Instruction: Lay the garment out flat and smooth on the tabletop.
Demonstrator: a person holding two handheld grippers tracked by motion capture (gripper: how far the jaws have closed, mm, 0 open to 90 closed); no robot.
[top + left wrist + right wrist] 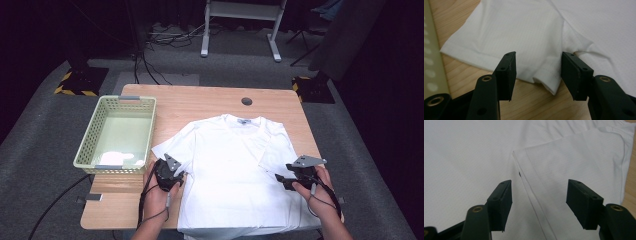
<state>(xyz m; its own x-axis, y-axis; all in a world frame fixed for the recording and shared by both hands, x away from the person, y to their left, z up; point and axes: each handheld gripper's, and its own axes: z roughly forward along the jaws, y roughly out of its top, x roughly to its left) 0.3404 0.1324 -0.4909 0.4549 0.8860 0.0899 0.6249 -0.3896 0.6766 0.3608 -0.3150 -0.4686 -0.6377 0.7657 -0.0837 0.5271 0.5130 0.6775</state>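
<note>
wood table (200, 102) sits on grey carpet, dark room around it; white desk legs and loose cables on the floor at 12 o'clock, hazard-striped bases at 10 and 2. cable grommet hole (246, 101) near the table's far edge.

white t-shirt (230, 170) lies flat, front up, collar toward 12, hem hanging over the near edge at 6. its sleeve at 3 o'clock is folded in over the body; the sleeve at 9 is spread out flat on the wood.

pale green basket (100, 125) at 9 o'clock of the shirt, overhanging the table's left edge, something white lying in it.

left gripper (170, 177) at the shirt's 8 o'clock edge, by the armpit. left gripper view adds what the high view can't: jaws apart, roughly half wide, the sleeve's (506, 32) underarm corner between them, pads not pressing on it.

right gripper (289, 181) at 4 o'clock, below the folded sleeve. right gripper view shows jaws wide, nothing held, straddling the folded sleeve's hem edge (529, 187) over the shirt body.
</note>
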